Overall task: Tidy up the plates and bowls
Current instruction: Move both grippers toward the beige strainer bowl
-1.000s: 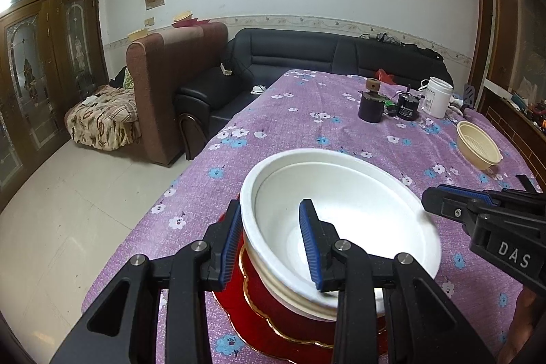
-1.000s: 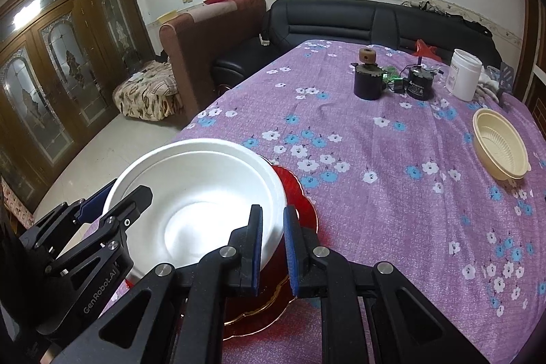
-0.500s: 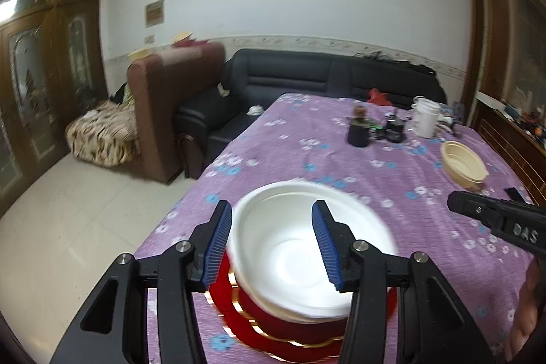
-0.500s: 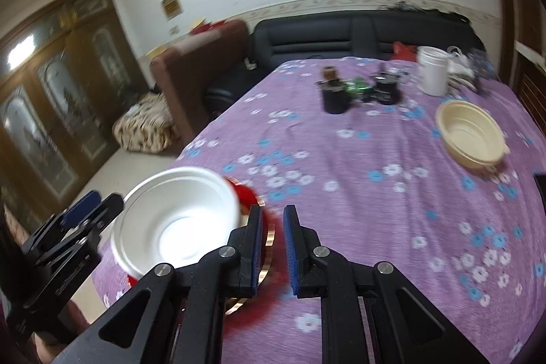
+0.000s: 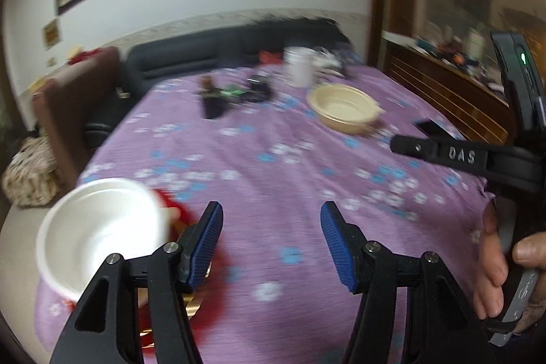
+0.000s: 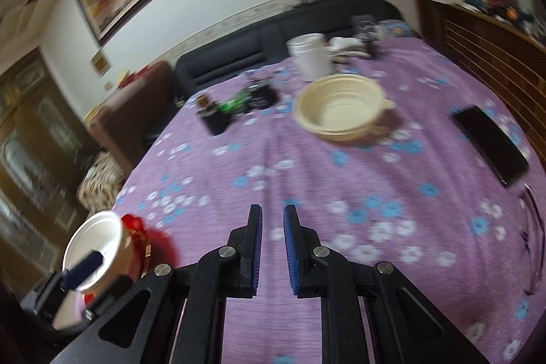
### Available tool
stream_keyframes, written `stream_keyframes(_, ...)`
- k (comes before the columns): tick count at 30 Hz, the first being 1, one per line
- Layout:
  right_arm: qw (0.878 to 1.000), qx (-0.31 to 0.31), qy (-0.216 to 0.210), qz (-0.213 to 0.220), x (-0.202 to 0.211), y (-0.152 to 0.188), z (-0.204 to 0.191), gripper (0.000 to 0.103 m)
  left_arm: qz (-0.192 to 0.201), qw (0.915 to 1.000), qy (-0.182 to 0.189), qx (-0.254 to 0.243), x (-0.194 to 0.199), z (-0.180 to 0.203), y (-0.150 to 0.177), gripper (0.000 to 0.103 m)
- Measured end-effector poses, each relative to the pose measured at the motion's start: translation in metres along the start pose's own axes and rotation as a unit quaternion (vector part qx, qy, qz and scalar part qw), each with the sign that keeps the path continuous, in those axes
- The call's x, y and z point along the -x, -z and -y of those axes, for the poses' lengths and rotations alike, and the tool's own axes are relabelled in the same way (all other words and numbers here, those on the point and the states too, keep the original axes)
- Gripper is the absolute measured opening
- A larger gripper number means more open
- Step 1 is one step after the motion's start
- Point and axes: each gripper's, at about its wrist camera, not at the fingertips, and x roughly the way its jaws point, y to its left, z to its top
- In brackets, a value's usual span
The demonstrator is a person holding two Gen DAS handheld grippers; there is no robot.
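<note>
Fingers [image 5: 336,243] on my left gripper [image 5: 271,241] are opening, empty, right of the white bowl [image 5: 99,227]; my right gripper [image 6: 273,248] is staying nearly closed, empty.

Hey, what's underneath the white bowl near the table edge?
The white bowl sits on a red plate with gold trim, on the purple floral tablecloth. The picture is blurred, and the bowl covers most of the plate, so anything else stacked between them cannot be seen.
</note>
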Motion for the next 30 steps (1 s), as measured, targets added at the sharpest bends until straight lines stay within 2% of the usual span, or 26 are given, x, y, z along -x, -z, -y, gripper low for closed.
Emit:
stream_keyframes(6, 0.998, -0.054, 0.037, 0.019, 0.021, -0.004, 0.06, 0.014, -0.026, 0.9977, 0.061, -0.017, -0.041, 0.055, -0.019, 0.059)
stream_keyframes(13, 0.992, -0.101, 0.075, 0.014, 0.021, -0.002, 0.108, 0.014, -0.052, 0.9965, 0.056, -0.032, -0.106, 0.076, -0.034, 0.059)
stream_keyframes(16, 0.991, -0.113, 0.077, 0.006, 0.014, -0.002, 0.115, 0.014, -0.063, 0.9967, 0.043, -0.027, -0.137, 0.066, -0.033, 0.058)
stream_keyframes(18, 0.99, -0.117, 0.076, 0.003, 0.012, -0.005, 0.116, 0.014, -0.084, 0.9954, 0.046, -0.009, -0.154, 0.054, -0.031, 0.058)
stream_keyframes(20, 0.99, -0.123, 0.07, 0.0, 0.008, -0.014, 0.117, 0.014, -0.091, 0.9953, 0.033, 0.0, -0.162, 0.043, -0.029, 0.058)
stream_keyframes(22, 0.99, -0.128, 0.065, -0.002, 0.002, -0.025, 0.117, 0.014, -0.089, 0.9959, 0.013, 0.003, -0.163, 0.034, -0.028, 0.058)
stream_keyframes(27, 0.987, -0.157, 0.039, -0.006, -0.025, -0.059, 0.12, 0.014, -0.088, 0.9957, 0.013, 0.026, -0.161, 0.018, -0.029, 0.058)
stream_keyframes(30, 0.984, -0.172, 0.03, -0.021, -0.056, -0.077, 0.121, 0.014, -0.082, 0.9961, 0.01, 0.03, -0.157, 0.014, -0.029, 0.058)
